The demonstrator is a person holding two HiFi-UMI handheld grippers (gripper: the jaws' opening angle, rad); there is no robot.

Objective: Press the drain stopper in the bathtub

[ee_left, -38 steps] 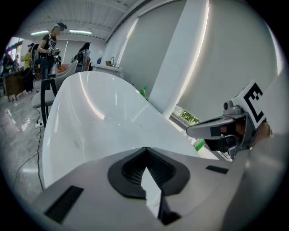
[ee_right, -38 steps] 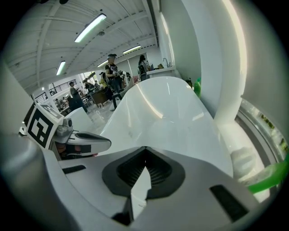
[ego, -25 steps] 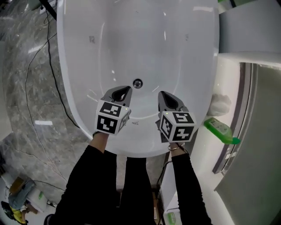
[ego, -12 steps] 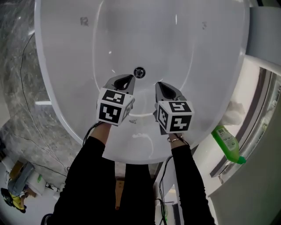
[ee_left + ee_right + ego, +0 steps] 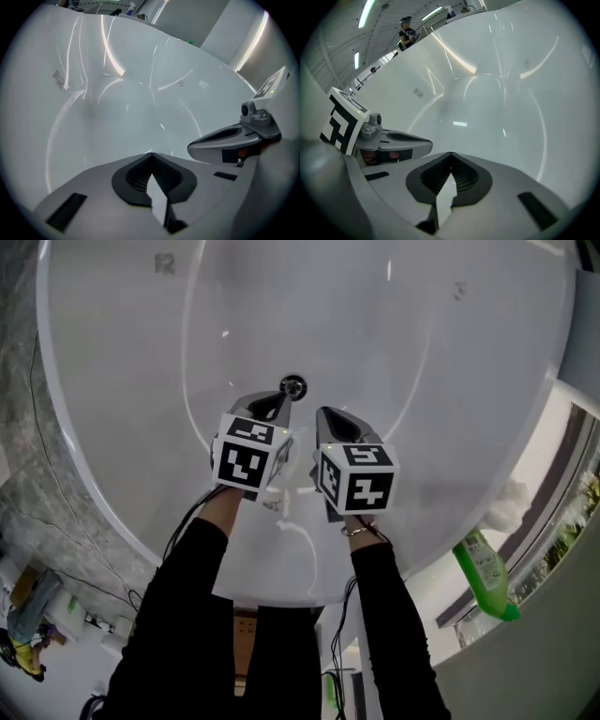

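Observation:
The round metal drain stopper (image 5: 293, 385) sits in the floor of the white bathtub (image 5: 422, 381). In the head view my left gripper (image 5: 278, 399) is shut and holds nothing, its tip just below and left of the stopper. My right gripper (image 5: 325, 415) is also shut and holds nothing, a little to the stopper's lower right. From the left gripper view I see only my own shut left gripper (image 5: 150, 154), the right gripper (image 5: 234, 138) beside it, and bare tub wall. The right gripper view shows the shut right gripper (image 5: 451, 154) and the left gripper (image 5: 389, 140). Neither gripper view shows the stopper.
A green bottle (image 5: 486, 577) lies on the ledge right of the tub, with a white cloth (image 5: 511, 502) beyond it. Black cables (image 5: 37, 427) run over the marble floor on the left. The tub's near rim (image 5: 141, 540) curves below my arms.
Both grippers have moved forward over the tub floor toward the stopper. The left tip now sits right beside it. The head view has shifted further over the tub.

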